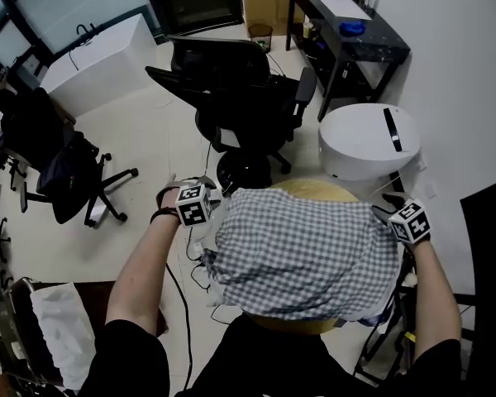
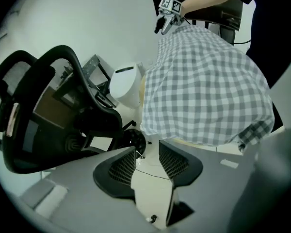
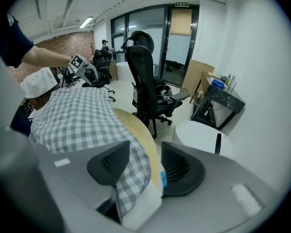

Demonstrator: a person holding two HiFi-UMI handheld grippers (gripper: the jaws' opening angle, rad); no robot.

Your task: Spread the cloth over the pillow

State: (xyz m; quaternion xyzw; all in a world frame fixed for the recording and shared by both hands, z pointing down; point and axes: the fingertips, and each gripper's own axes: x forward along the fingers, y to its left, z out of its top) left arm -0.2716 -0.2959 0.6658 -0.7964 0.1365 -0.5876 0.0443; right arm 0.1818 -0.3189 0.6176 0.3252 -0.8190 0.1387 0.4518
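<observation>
A grey-and-white checked cloth point(image 1: 306, 255) lies draped over the pillow on a round wooden table point(image 1: 314, 190). The pillow is hidden in the head view. Only a white corner of the pillow point(image 3: 143, 205) shows under the cloth point(image 3: 82, 120) in the right gripper view. My left gripper point(image 1: 212, 194) hovers at the cloth's far left corner, jaws apart, with only floor between them point(image 2: 148, 161). My right gripper point(image 1: 383, 214) is at the far right corner, jaws wide, above the cloth's edge and not touching it point(image 3: 145, 166). The cloth point(image 2: 208, 91) hangs over the table's side.
A black office chair point(image 1: 240, 98) stands just beyond the table. A white round bin point(image 1: 368, 139) stands to its right and a black desk point(image 1: 347, 23) behind that. Another chair point(image 1: 66, 172) is at the left. Cables point(image 1: 194, 259) run across the floor by the table.
</observation>
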